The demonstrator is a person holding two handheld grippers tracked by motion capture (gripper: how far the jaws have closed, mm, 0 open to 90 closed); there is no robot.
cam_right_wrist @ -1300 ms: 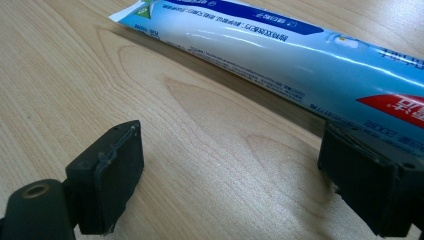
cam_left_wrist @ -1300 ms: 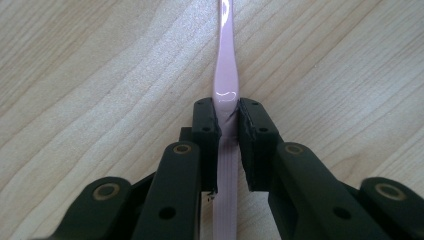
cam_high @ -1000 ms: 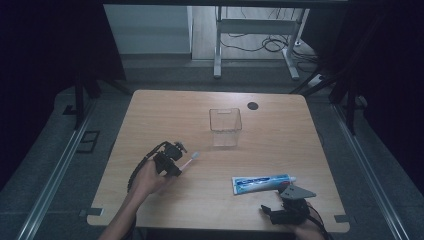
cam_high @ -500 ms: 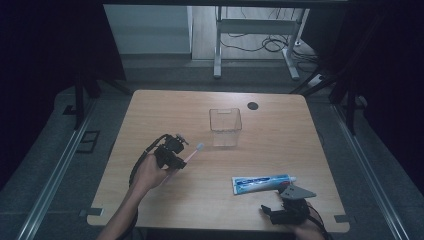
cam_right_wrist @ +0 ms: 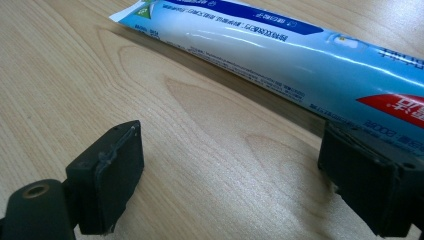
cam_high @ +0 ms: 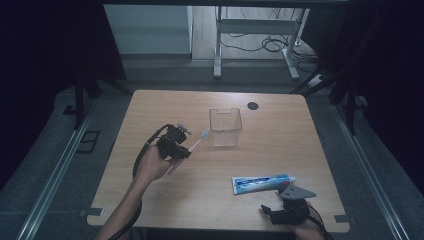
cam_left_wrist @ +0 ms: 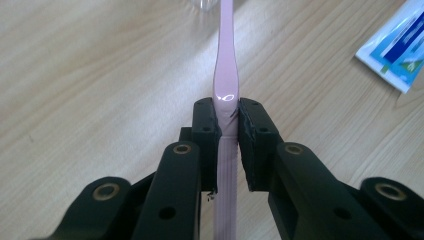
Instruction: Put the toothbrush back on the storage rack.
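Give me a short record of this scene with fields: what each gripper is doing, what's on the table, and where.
left gripper: shut on pink toothbrush, held above the table, head toward the cup
right gripper: open, low at the near edge, next to the toothpaste
cup: clear, empty, upright, mid-table
toothpaste: lying flat, near right
table: light wood

toothbrush (cam_left_wrist: 226,75) head cut off by top edge, toothpaste tube (cam_right_wrist: 300,55) cropped at right
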